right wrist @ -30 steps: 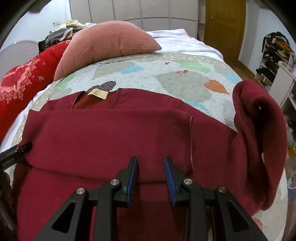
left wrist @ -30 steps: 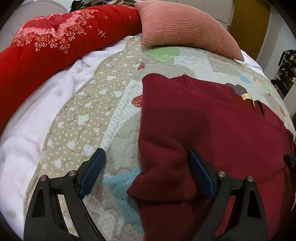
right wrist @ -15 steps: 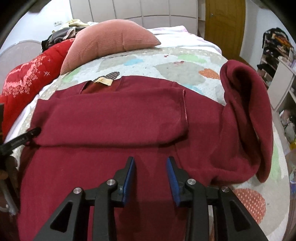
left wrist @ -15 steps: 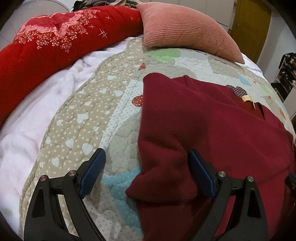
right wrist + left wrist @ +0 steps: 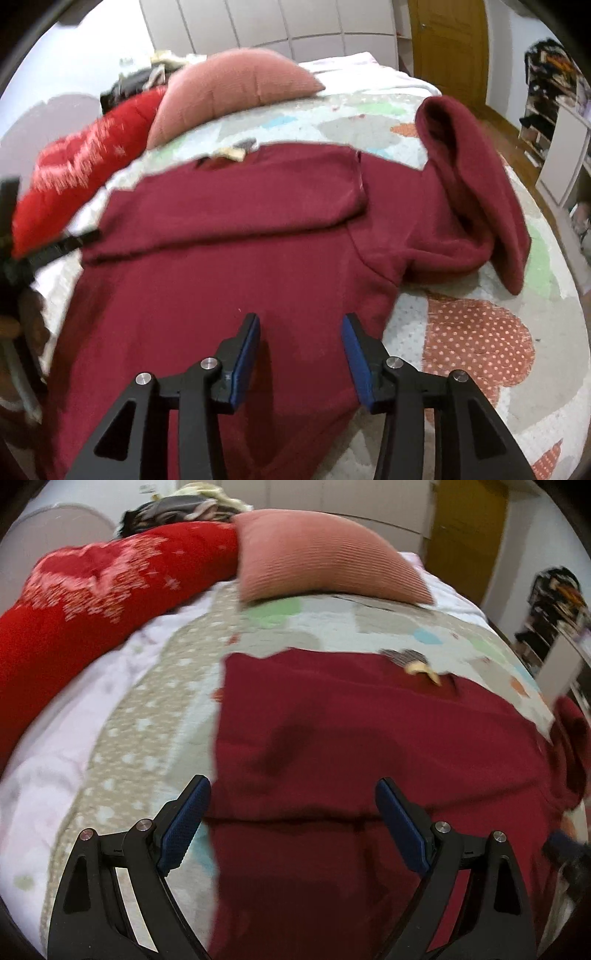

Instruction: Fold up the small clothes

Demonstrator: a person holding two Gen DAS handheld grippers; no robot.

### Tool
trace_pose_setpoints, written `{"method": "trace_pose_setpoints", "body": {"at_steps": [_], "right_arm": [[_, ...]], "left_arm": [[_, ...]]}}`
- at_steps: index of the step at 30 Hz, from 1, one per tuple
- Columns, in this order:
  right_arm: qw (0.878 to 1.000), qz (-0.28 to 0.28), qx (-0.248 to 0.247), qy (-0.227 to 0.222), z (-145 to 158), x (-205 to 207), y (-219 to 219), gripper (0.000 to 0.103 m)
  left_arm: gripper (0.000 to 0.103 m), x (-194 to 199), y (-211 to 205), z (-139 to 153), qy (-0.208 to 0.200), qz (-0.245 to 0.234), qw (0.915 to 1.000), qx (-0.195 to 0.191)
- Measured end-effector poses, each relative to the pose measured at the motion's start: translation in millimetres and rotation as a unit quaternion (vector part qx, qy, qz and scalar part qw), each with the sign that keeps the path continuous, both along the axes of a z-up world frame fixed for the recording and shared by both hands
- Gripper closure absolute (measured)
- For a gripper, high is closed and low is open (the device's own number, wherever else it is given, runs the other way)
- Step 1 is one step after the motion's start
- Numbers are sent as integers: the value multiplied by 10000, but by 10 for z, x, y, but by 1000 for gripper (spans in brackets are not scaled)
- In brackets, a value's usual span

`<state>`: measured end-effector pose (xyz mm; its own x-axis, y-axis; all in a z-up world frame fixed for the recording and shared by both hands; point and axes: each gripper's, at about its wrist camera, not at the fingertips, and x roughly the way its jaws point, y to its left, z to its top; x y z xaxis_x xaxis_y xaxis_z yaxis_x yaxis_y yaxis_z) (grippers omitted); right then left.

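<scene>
**Both tools open over a maroon sweater on the bed**

The left tool (image 5: 290, 808) has its jaws spread wide and holds nothing. Its left blue pad (image 5: 183, 827) sits over the quilt (image 5: 155, 716), just beside the sweater's left edge, while the right pad is over the maroon cloth. The right tool (image 5: 301, 345) is also parted, more narrowly, and empty; both its pads hang above the lower body of the sweater (image 5: 221, 288), near its right edge. Whether either tool touches the fabric cannot be told (both views are motion-blurred).

The sweater lies flat on the quilt in the middle of the bed, collar toward the head of the bed, with a pale label (image 5: 232, 152) showing at the neck. One sleeve (image 5: 236, 206) is folded across the chest, its cuff ending near the right shoulder. The other sleeve (image 5: 476, 177) is not flat: it rises in a loose hump at the sweater's right side and drapes down toward the right edge of the bed.

Beyond the collar, a pink ribbed pillow (image 5: 325, 557) rests at the head of the bed. A red patterned blanket (image 5: 85, 602) is bunched along the left edge, with a pale fleece sheet (image 5: 51, 738) between it and the quilt. A wooden door (image 5: 448, 48) stands behind the bed on the right.
</scene>
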<state>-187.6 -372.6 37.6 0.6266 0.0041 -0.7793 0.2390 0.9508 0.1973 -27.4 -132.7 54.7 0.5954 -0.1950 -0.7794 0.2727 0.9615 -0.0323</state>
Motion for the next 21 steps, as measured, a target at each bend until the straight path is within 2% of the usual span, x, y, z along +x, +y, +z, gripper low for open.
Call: {"method": "trace_pose_setpoints", "body": {"at_steps": [2,6,8,12,17,21], "right_arm": [[9996,-198,-1,-202,117,-55,-116,59],[9936,-915,-433,-504,374,-181,-455,59],[9898,-1249,-499,-467,416,-207,-634,59],[9850,-1620,-544,-251,333,-245,-866,59],[9733,-2281,-120,-224,149,-423,-1154,56],[9716,-2357,8,-192,24,-352,-1269,56]], "left_arm": [[12,-32,-133,-51,-18,-170,9998,137],[12,-12,-272,-221,144,-315,9988,343],[12,-36,-290,-263,57,-335,9986,409],[12,-33,-277,-290,28,-389,9986,361],[12,-32,-275,-311,13,-380,9988,306],[11,-50,-287,-319,-24,-381,9987,330]]}}
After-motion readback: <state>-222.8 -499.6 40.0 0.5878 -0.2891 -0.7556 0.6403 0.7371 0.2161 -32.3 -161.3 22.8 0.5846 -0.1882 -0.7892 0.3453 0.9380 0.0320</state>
